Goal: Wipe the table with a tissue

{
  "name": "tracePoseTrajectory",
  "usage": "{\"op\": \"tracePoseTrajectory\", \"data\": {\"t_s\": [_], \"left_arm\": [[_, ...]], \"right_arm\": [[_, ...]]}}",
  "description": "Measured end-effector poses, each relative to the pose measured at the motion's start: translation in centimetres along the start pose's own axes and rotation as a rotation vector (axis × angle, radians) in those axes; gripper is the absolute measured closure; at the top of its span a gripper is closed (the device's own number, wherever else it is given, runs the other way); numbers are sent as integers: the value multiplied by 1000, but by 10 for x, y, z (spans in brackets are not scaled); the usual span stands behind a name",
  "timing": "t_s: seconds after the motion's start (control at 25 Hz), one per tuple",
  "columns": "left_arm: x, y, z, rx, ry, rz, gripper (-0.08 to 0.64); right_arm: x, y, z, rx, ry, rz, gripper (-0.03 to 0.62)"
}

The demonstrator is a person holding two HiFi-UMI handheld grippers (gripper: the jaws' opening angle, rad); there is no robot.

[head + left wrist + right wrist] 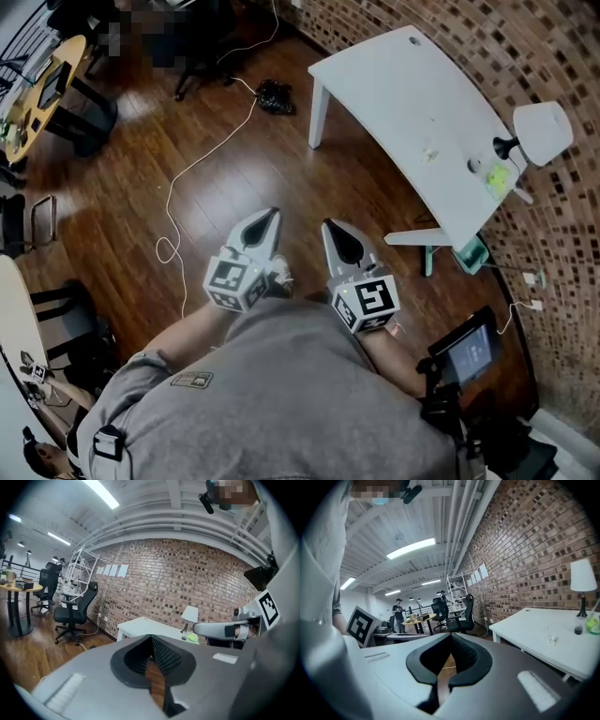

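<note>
A white table (394, 84) stands by the brick wall, well ahead and to the right of me. A small crumpled white scrap (429, 150), perhaps a tissue, lies on it, also in the right gripper view (553, 641). In front of my chest I hold both grippers over the wooden floor, far from the table. My left gripper (269, 217) is shut and empty; its own view shows the jaws together (152, 653). Beside it, my right gripper (334, 229) is likewise shut with nothing in it (449, 656).
A white lamp (542, 131) and a green object (498, 178) stand at the table's near end. A white cable (202, 159) snakes across the floor past a black bundle (275, 97). A screen on a stand (469, 352) is at my right, and an office chair (72, 613) far left.
</note>
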State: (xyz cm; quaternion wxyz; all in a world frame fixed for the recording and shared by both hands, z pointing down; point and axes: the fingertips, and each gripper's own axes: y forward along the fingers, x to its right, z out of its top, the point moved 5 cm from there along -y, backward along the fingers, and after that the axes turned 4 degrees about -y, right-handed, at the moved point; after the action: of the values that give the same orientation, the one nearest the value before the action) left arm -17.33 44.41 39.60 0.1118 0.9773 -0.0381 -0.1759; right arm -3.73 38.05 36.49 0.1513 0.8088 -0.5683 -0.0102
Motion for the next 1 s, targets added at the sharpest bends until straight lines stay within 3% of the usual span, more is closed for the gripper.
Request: {"op": "tracePoseTrajectory", "data": {"t_s": [0.44,1.0], "left_arm": [[-37,60,18,-36,-13,-95,558],[-2,246,62,-67,40,-125,558]], "right_arm": [[28,51,7,1,37,-109,580],[212,91,40,53,96,-188,580]]}}
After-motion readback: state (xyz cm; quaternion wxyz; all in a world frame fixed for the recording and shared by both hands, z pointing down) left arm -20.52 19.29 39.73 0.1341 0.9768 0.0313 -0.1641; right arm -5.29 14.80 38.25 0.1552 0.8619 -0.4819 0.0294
